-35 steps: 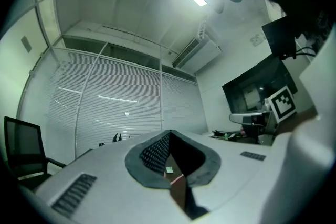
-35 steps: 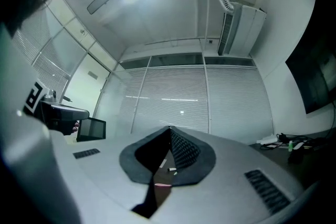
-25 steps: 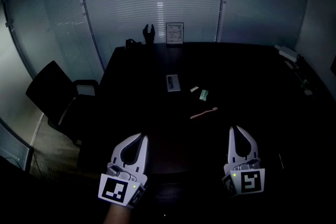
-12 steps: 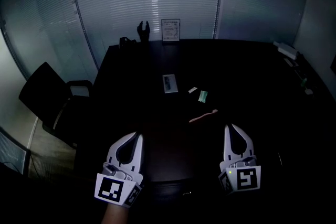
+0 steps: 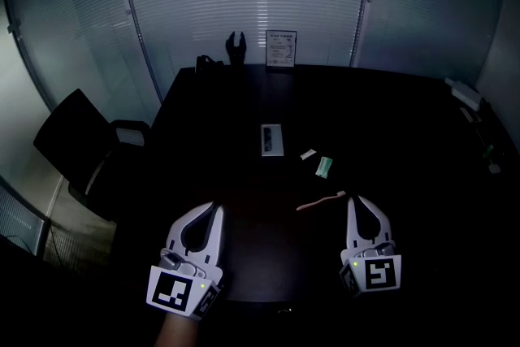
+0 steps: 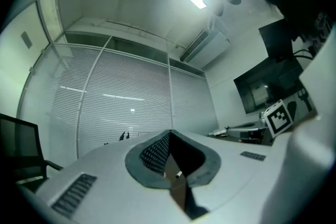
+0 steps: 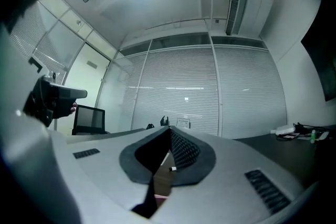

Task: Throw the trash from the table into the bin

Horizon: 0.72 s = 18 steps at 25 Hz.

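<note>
left gripper (image 5: 216, 212) and right gripper (image 5: 362, 202) are both clenched, empty. the pink strip (image 5: 319, 202) lies on the table (image 5: 422, 142) at lower centre, just beside the right tips; it looks light and limp, so pinch it mid-length.

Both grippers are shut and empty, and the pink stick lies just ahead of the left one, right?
Not quite. The head view shows the pink stick just ahead of the right gripper, not the left gripper. Both are shut and empty.
</note>
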Each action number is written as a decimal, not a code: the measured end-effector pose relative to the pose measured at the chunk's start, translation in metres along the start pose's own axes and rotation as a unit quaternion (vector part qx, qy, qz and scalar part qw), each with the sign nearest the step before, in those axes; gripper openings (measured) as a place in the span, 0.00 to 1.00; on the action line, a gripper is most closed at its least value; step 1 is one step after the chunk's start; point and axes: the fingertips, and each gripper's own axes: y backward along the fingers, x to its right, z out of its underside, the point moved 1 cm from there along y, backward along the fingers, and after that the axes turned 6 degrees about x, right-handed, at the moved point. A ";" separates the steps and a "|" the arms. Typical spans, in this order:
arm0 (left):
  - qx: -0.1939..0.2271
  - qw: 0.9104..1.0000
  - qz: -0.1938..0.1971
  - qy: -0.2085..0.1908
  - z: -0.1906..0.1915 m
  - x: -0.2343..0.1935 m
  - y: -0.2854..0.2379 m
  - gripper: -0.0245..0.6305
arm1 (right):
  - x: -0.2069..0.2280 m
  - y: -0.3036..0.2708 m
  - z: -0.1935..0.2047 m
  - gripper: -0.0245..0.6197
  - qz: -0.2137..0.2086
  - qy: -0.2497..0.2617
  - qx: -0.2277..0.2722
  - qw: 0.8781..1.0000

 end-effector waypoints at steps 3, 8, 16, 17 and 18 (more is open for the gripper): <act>-0.004 1.000 -0.012 -0.002 0.005 -0.006 -0.012 0.04 | 0.007 -0.019 0.016 0.05 -0.012 0.001 -0.016 1.000; -0.011 0.999 -0.031 -0.004 0.012 -0.013 -0.025 0.04 | 0.011 -0.041 0.049 0.05 -0.060 0.007 -0.062 0.996; -0.016 0.999 -0.051 -0.002 0.020 -0.022 -0.040 0.04 | -0.005 -0.061 0.134 0.13 -0.198 0.034 -0.203 0.958; -0.020 0.998 -0.051 -0.002 0.022 -0.022 -0.040 0.04 | -0.008 -0.062 0.146 0.16 -0.216 0.044 -0.221 0.950; -0.024 0.998 -0.051 -0.003 0.023 -0.023 -0.040 0.04 | -0.011 -0.062 0.157 0.16 -0.236 0.056 -0.239 0.940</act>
